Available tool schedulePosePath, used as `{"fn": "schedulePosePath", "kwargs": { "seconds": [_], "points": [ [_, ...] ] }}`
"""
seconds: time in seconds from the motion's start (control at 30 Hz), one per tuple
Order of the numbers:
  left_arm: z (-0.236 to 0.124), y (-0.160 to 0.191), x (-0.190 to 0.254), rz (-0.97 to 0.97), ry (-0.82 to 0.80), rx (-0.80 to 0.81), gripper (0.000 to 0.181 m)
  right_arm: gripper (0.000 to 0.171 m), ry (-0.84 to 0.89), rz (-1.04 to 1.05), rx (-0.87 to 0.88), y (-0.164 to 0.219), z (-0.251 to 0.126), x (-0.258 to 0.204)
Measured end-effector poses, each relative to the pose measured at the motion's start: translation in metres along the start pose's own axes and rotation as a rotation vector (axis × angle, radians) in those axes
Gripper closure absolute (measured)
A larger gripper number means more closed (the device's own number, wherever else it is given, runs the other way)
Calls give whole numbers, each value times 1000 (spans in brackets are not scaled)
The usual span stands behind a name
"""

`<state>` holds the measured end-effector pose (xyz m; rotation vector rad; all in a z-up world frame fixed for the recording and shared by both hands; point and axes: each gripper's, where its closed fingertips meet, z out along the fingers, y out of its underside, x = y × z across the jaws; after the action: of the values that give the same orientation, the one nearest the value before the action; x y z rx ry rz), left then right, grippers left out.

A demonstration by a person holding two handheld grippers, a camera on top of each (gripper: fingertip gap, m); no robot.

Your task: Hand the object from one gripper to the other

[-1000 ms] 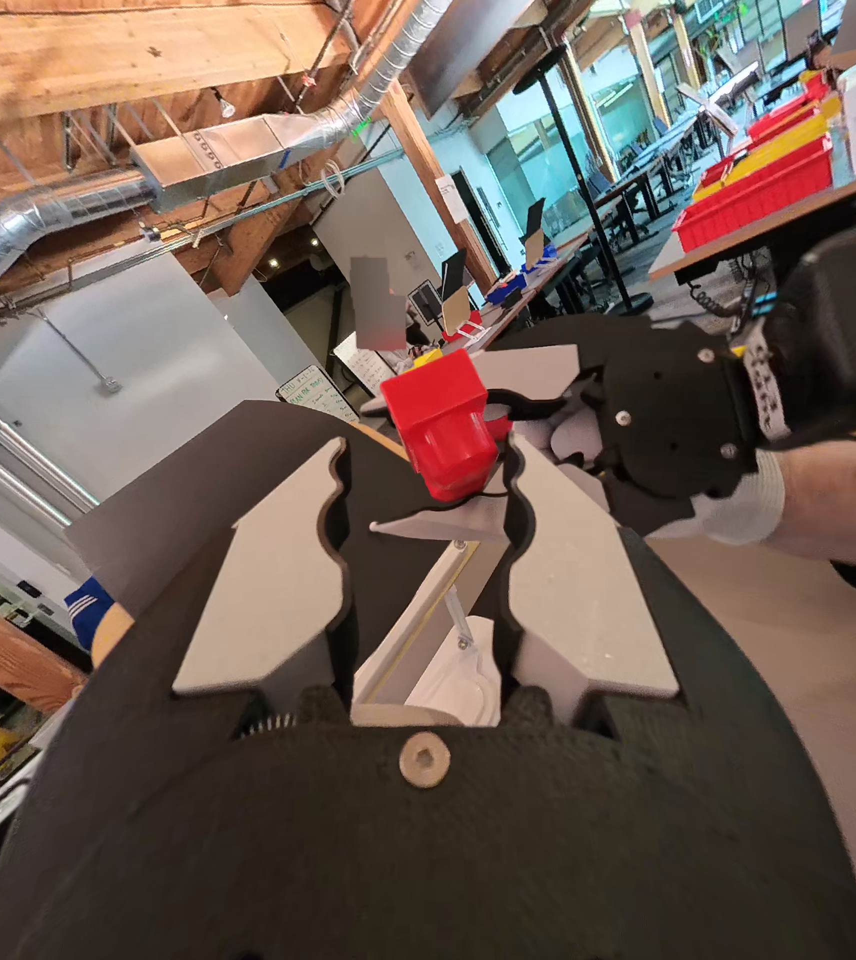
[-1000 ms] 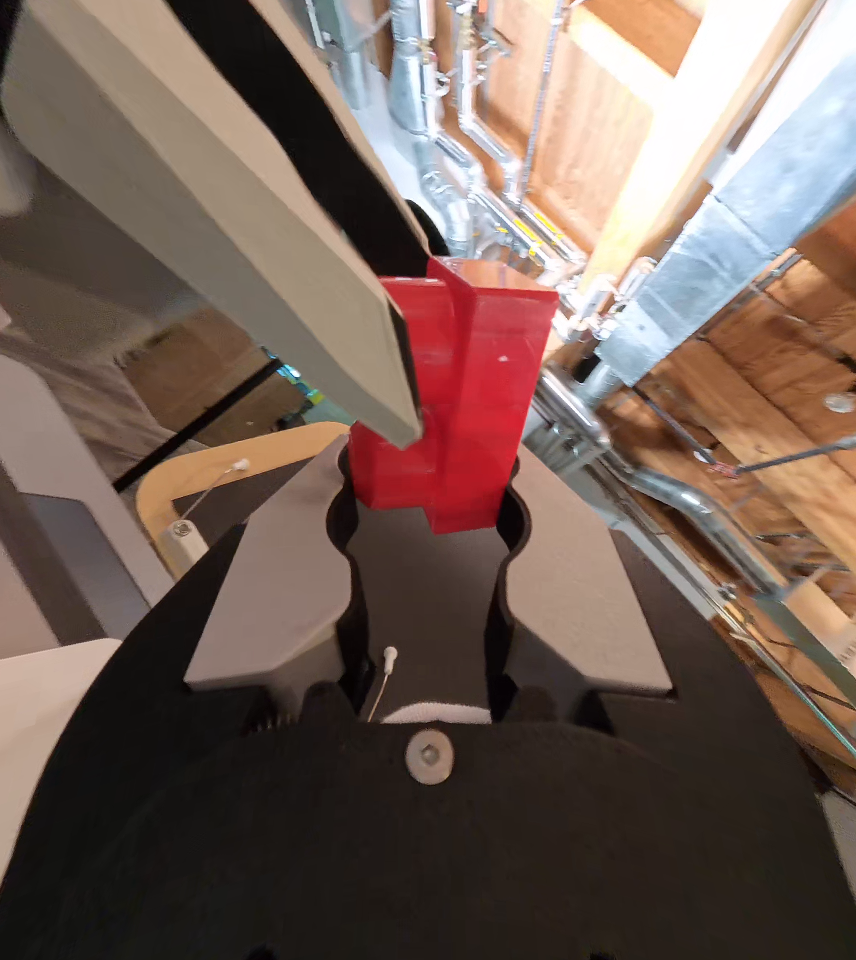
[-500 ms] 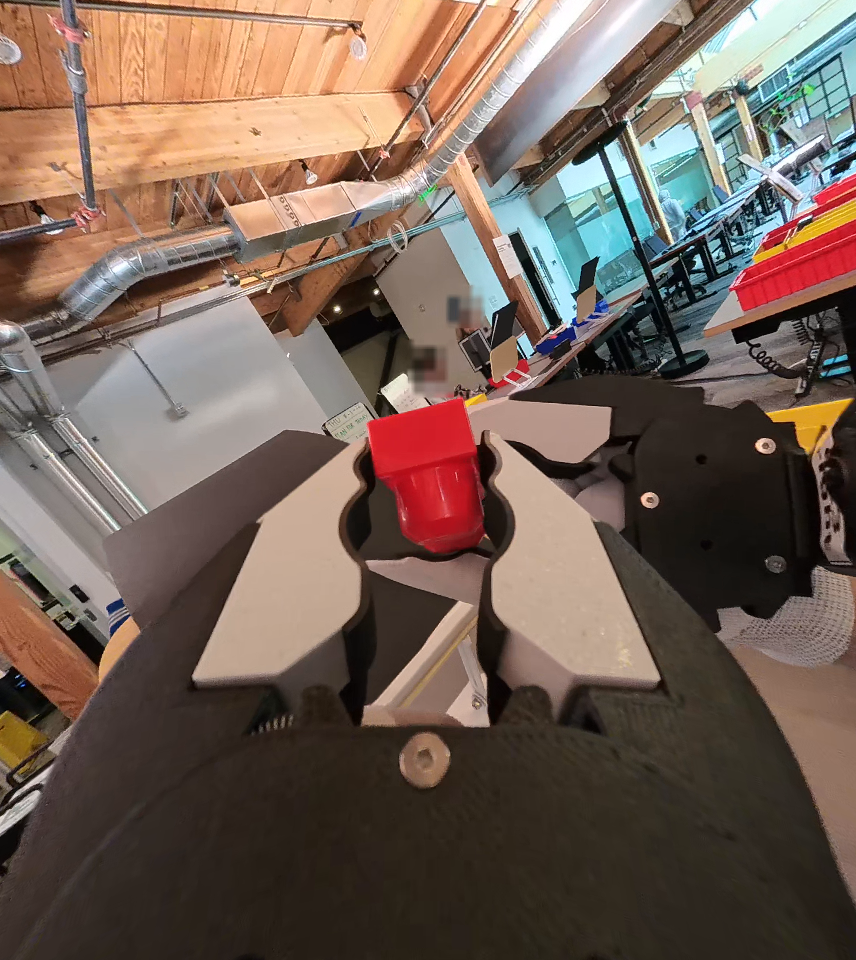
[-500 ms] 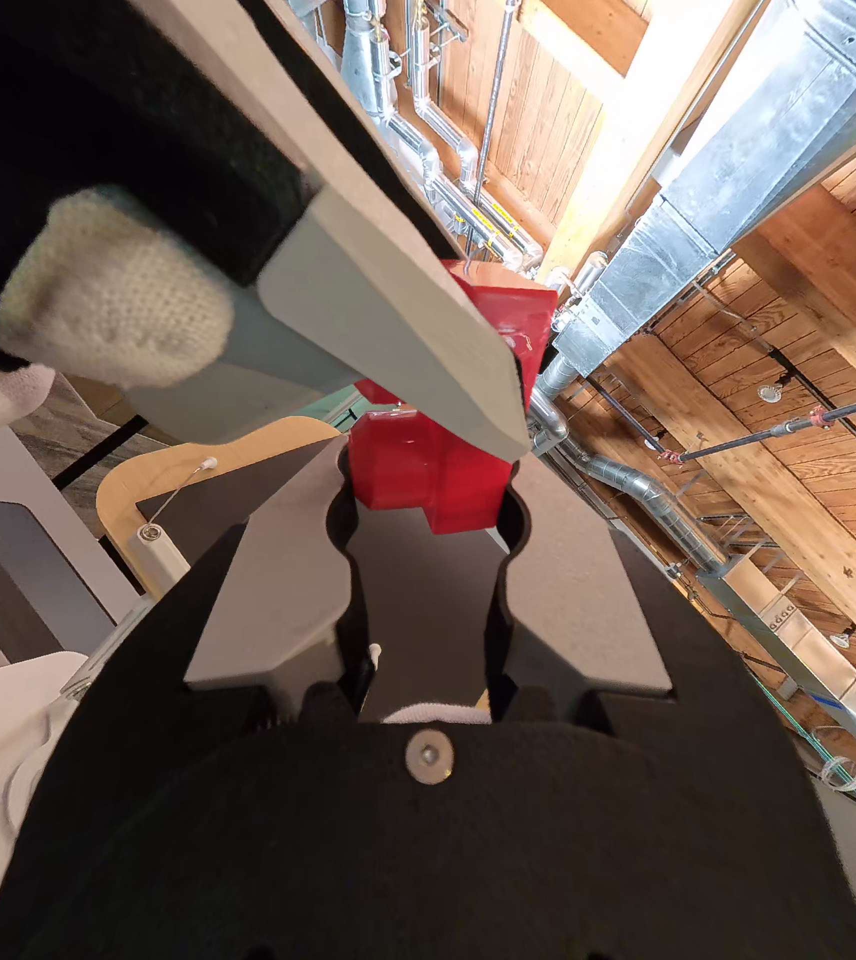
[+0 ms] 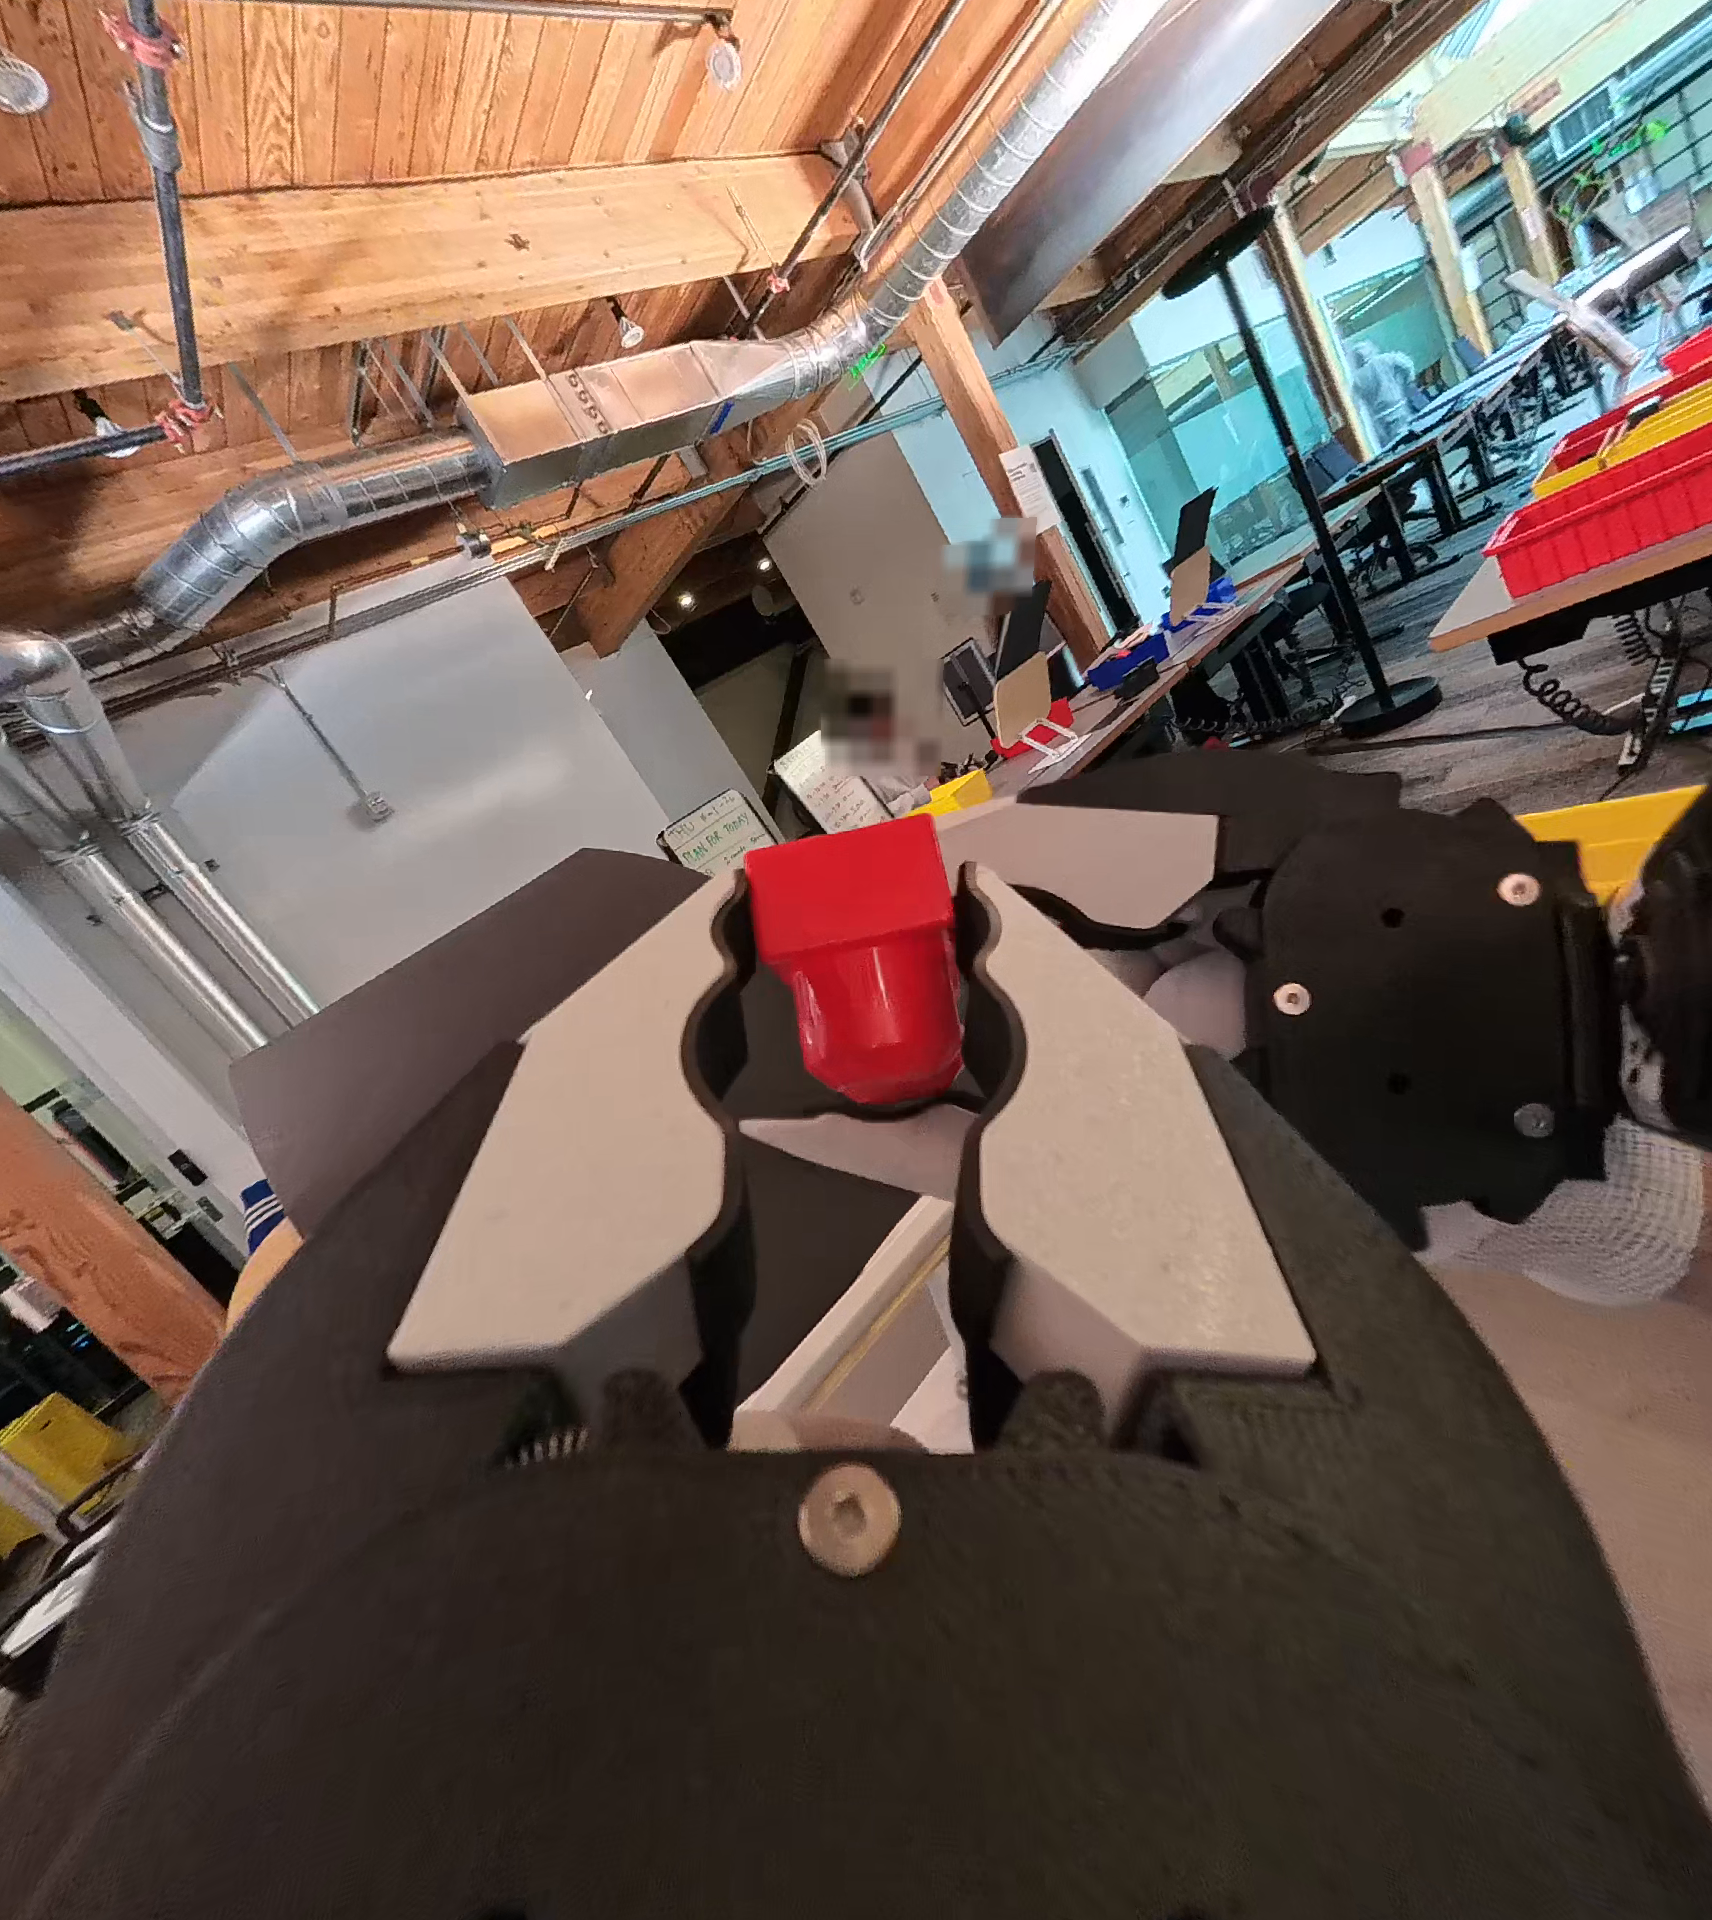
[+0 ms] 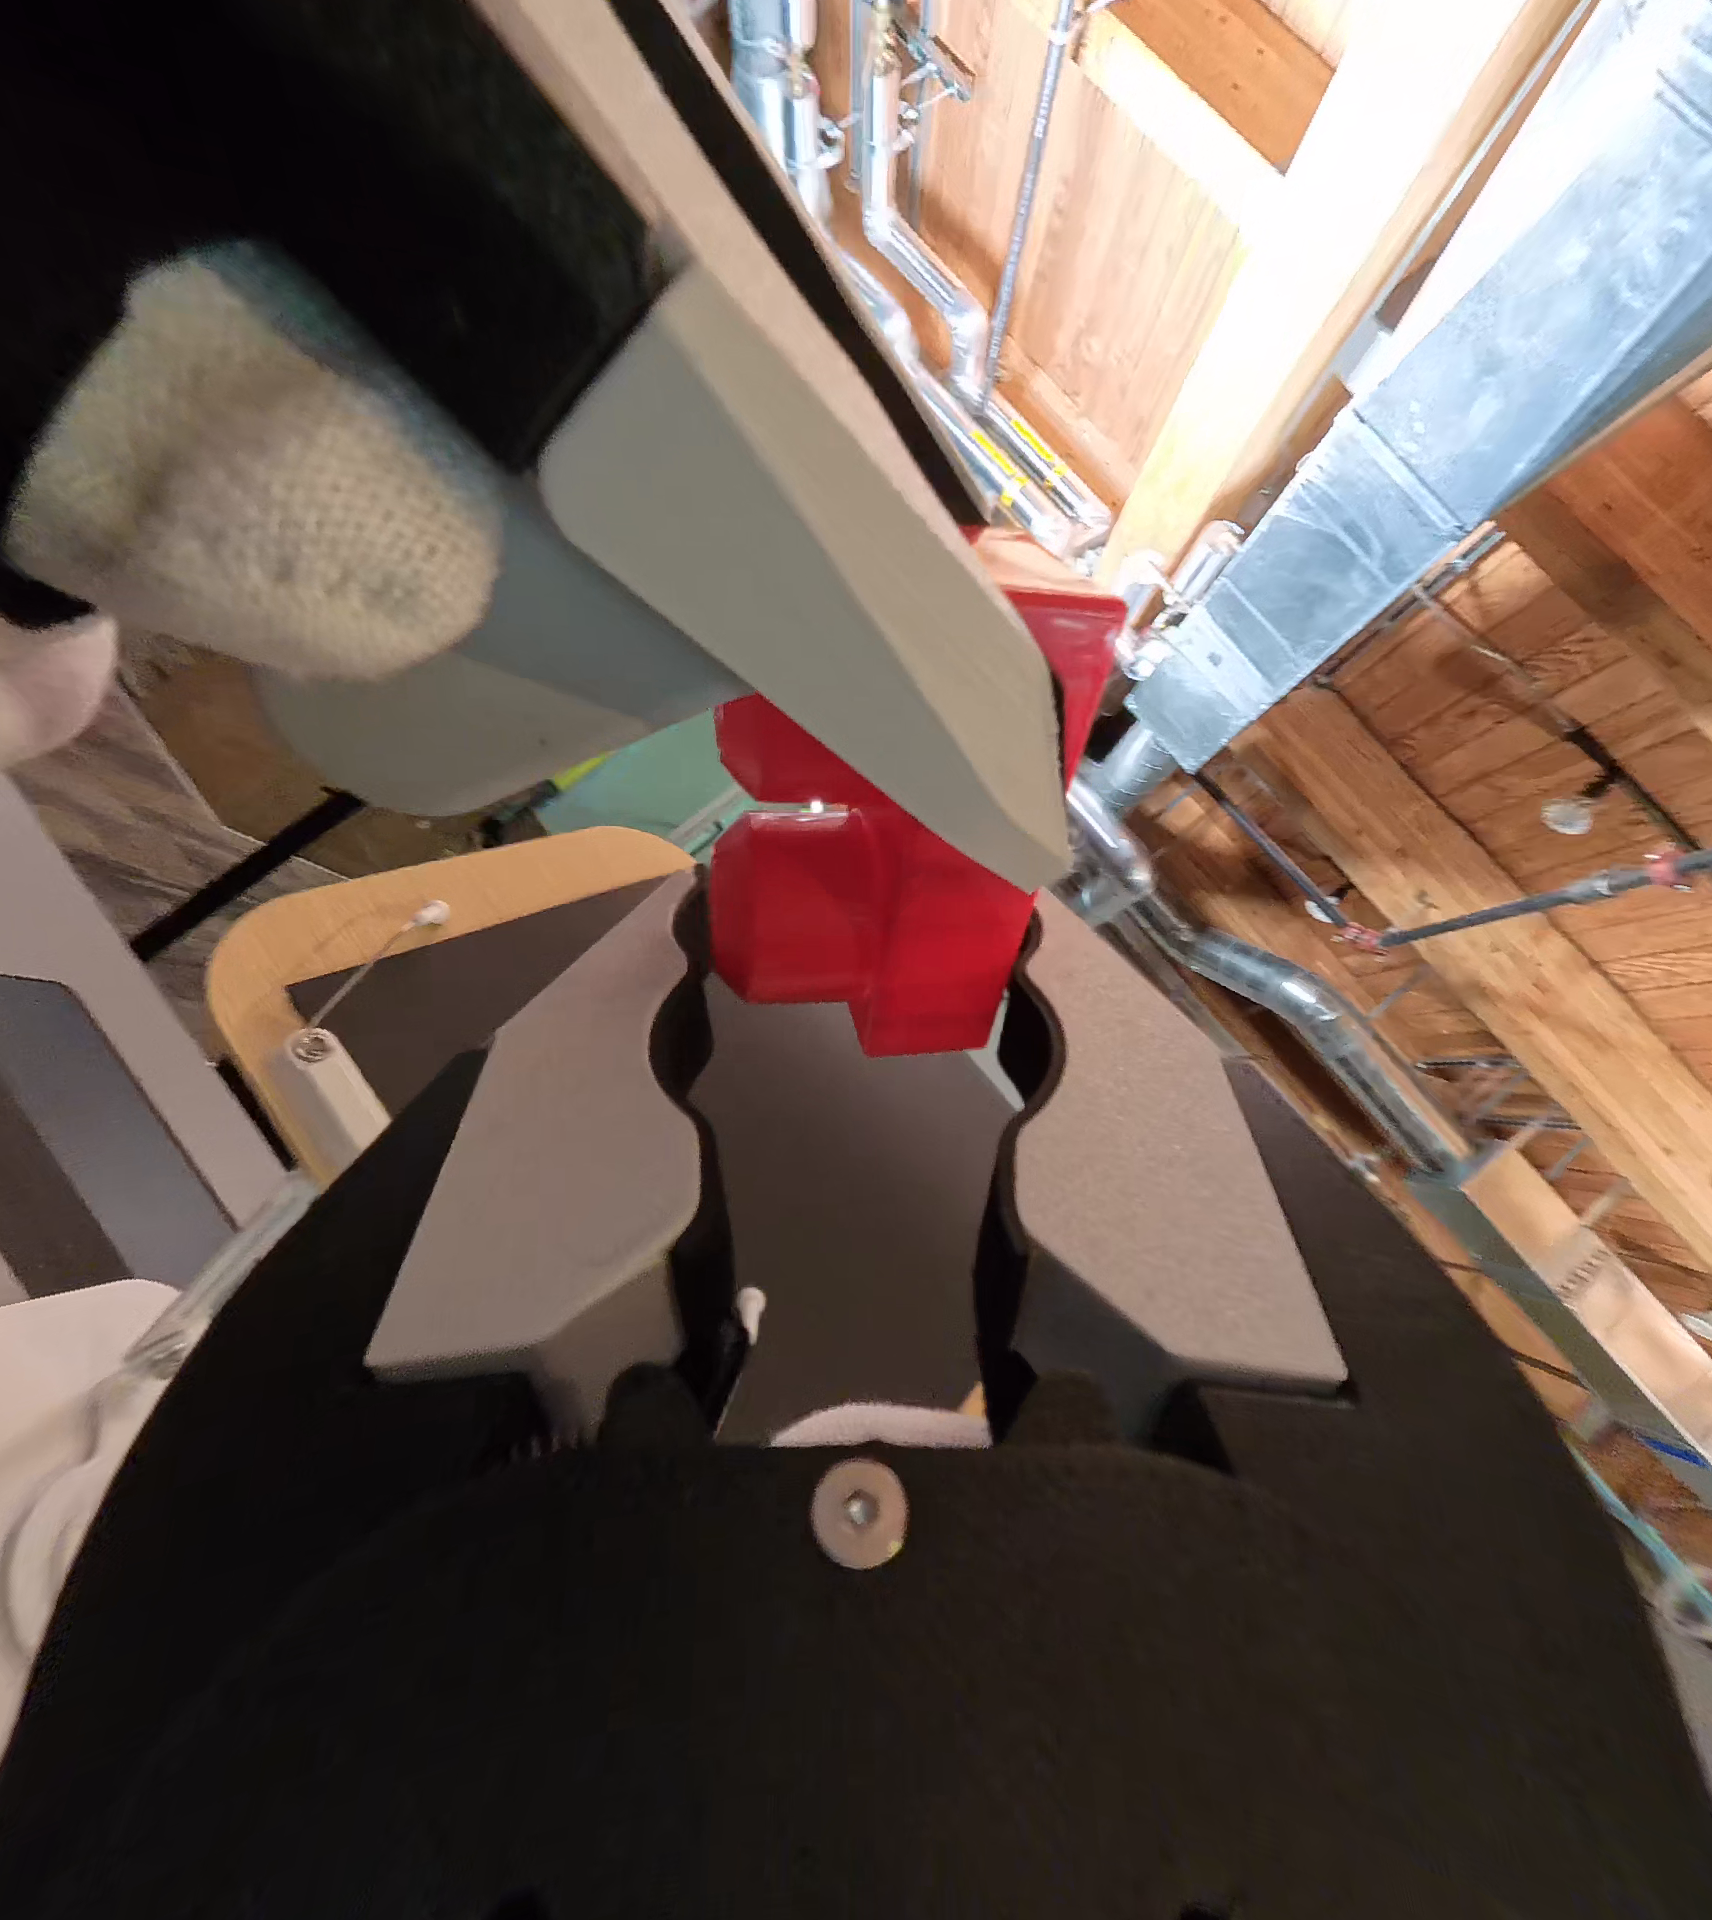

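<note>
The red plastic object (image 5: 857, 977), a square block on a round tapered stem, is held in the air. My left gripper (image 5: 852, 904) is shut on it, fingertips pinching the block's sides. In the left wrist view the right gripper comes in from the right, its fingers (image 5: 1091, 868) above and below the object. In the right wrist view my right gripper (image 6: 862, 920) is shut on the same red object (image 6: 862, 945). A left gripper finger (image 6: 831, 623) crosses from the upper left and hides the object's upper part. A gloved hand (image 6: 260, 468) shows there.
Both views tilt up toward a wooden ceiling with metal ducts (image 5: 623, 395). Tables with red and yellow bins (image 5: 1662, 499) stand at the far right. A black pole (image 5: 1288, 436) stands beyond. A wood-edged dark board (image 6: 436, 873) lies below the grippers. Across from one pair of fingers to the other is roughly 6 cm.
One second ago my left gripper was open beside the object. It has closed on the red object and stays shut. The right gripper has kept its grip throughout.
</note>
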<state>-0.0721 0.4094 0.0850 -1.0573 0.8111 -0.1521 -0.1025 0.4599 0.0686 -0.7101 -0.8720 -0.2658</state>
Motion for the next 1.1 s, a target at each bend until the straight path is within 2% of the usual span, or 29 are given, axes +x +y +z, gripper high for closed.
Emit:
{"fn": "schedulePosePath", "kwargs": {
  "seconds": [0.13, 0.23, 0.33, 0.37, 0.57, 0.7, 0.8, 0.93, 1.1],
  "points": [
    [-2, 0, -7, -28, -16, 15, 144, 110, -115, 114, 77, -8, -2, -12],
    [-8, -6, -16, -125, -6, 85, 145, 108, -249, 415, 171, -9, -4, -15],
    [-17, -18, -23, -213, 24, 202, 145, 106, -587, 767, 313, -28, -20, -33],
    [-20, -20, -25, -247, 31, 235, 145, 105, -645, 886, 370, -37, -25, -28],
    [-28, -31, -24, -405, 104, 439, 146, 116, -727, 1371, 635, -60, -39, 9],
    [-24, -30, -14, -482, 162, 472, 144, 117, -761, 1457, 695, -65, -44, 11],
    [-22, -30, -9, -521, 198, 490, 145, 126, -740, 1481, 737, -62, -47, 20],
    [-19, -28, -2, -531, 223, 494, 145, 136, -741, 1509, 749, -58, -48, 26],
    [-19, -25, -2, -536, 226, 488, 144, 136, -770, 1482, 710, -57, -47, 24]
  ]
}}
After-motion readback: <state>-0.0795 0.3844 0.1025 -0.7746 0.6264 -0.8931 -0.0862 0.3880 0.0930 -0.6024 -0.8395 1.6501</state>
